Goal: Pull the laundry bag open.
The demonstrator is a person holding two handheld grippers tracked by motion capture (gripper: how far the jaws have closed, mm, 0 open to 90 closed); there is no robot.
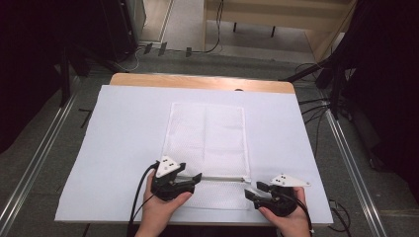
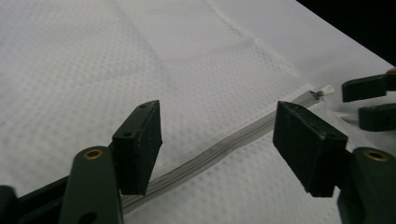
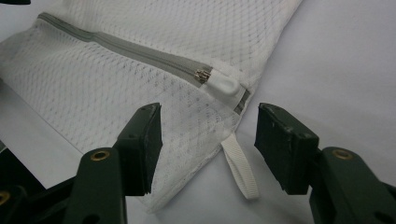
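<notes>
A white mesh laundry bag (image 1: 206, 140) lies flat on the white table cover, with a grey zipper (image 1: 222, 178) running across its near end. My left gripper (image 1: 197, 179) is open at the zipper's left end, its jaws straddling the zipper (image 2: 215, 151). My right gripper (image 1: 252, 191) is open just off the bag's right near corner. In the right gripper view the white zipper pull (image 3: 224, 85) sits at the zipper's end, and a white ribbon loop (image 3: 239, 171) lies between the jaws. The right gripper's jaws (image 2: 369, 100) also show far right in the left gripper view.
The white cover (image 1: 123, 143) spreads over a wooden table (image 1: 197, 81) whose far edge shows. Metal rails (image 1: 34, 163) run along both sides on the floor. Cables and dark stands (image 1: 336, 84) sit at the back right.
</notes>
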